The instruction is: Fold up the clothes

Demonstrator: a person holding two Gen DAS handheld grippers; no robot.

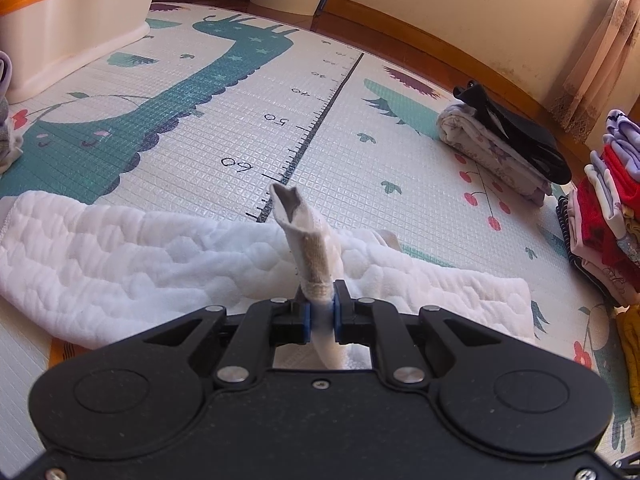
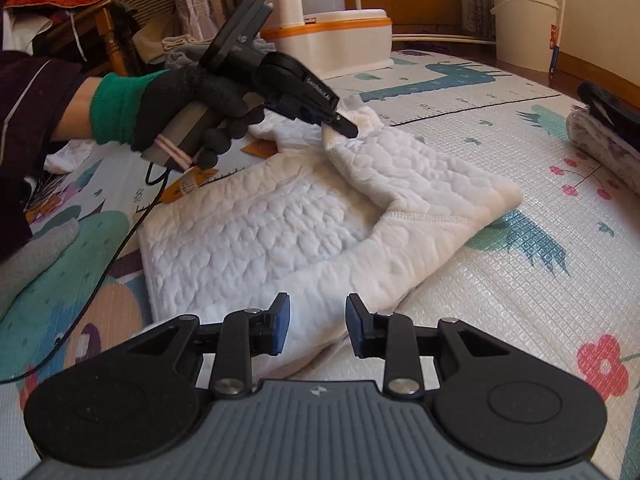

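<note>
We are holding the left claw [image 1: 320, 312] clenched on a narrow ribbed cuff [image 1: 308, 240] of the white quilted fabric garment [image 1: 120, 256]. In the left wrist view the cuff is standing up between the blue pads, its open end pointing away from the camera. The rest of the garment is lying on the patterned foam play mat [image 1: 240, 120] on the floor, spreading to both sides of the claw.

In the right wrist view we are seeing the same left claw [image 2: 347, 128], carried by a hand in a black glove with a green cuff [image 2: 180, 112], pinching the far edge of the garment [image 2: 280, 220] and lifting it slightly. One part of the garment is lying folded over toward the right, with a stitched hem showing along its near edge.

We are keeping the right claw [image 2: 318, 328] released: its blue pads are standing apart just above the near edge of the garment, with only open space between them.

A white plastic storage box with an orange band [image 1: 72, 12] is standing at the far left of the mat. A folded floral cloth with a black garment on top [image 1: 504, 152] is lying to the right, well apart from the white garment. A stack of folded red, purple and pink clothes [image 1: 604, 216] is sitting at the right edge of the mat.
</note>
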